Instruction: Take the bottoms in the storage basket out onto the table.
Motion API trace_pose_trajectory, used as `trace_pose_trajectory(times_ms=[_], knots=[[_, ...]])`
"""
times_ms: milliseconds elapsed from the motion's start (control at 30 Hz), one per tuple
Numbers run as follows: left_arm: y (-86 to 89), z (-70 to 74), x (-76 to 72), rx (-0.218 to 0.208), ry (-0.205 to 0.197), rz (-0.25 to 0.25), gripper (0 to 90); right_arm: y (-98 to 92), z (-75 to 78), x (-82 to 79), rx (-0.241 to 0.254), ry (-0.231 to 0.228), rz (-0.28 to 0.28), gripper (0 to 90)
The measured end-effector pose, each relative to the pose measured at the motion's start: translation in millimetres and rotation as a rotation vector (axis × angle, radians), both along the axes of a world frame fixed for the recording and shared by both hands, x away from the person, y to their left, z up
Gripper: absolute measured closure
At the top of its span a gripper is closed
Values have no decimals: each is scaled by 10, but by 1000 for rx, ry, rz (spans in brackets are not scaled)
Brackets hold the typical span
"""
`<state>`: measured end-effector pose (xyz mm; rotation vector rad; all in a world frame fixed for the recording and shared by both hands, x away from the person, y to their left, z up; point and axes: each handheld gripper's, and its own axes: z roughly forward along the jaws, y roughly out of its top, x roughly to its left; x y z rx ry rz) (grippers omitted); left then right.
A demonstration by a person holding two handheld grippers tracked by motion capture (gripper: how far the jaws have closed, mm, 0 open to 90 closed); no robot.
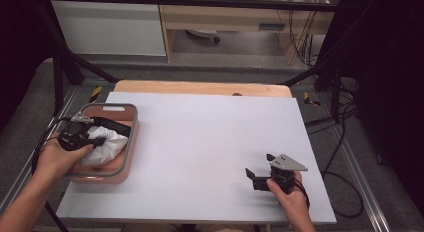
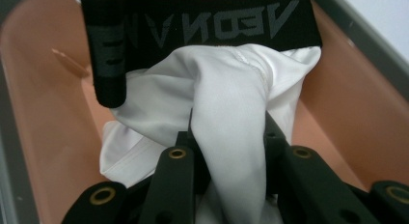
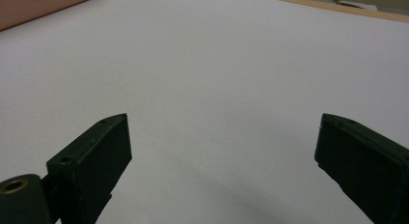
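Inside the pink bin (image 1: 131, 157) at the table's left, the left gripper (image 2: 230, 151) is clamped on a bunched fold of white underwear (image 2: 231, 93). Soft, light and limp, it will drape; pinching gathered fabric should hold better than the black waistband (image 2: 202, 26). The right gripper (image 3: 222, 151) rests wide open, empty.

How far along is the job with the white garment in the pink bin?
Done: the left gripper has shut on a fold of the white garment. In hand: the garment is pinched but mostly inside the pink bin. Left: lifting it out onto the table, where the right gripper waits open.
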<state>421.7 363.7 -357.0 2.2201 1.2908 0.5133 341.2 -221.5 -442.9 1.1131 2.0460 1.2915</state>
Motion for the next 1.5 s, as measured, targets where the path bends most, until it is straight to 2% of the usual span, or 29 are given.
trace_pose_trajectory(times_ms=[33,167,267,467,600,767,1067,1167,1267,1500], knots=[[0,0,0,0,0,0,740,0,0,0,0,0,0,58],[24,106,16,-22,-48,9,742,2,-1,1,0,1,0,58],[45,173,27,-36,-70,16,744,2,-1,1,0,0,-1,59],[73,276,35,-87,-122,32,744,-1,1,-1,1,-1,0,58],[87,342,37,-115,-130,40,745,0,0,1,2,0,0,58],[92,433,50,-147,-158,43,745,-1,2,0,3,-1,-1,58],[59,559,56,-179,-195,42,746,-7,5,0,4,-6,-3,58],[82,572,65,-242,-201,44,746,-8,11,-3,5,-6,-7,59],[93,602,64,-259,-220,47,746,-18,16,-6,12,-6,-12,59],[81,697,67,-263,-239,43,746,-13,14,-3,7,-6,-10,59]])
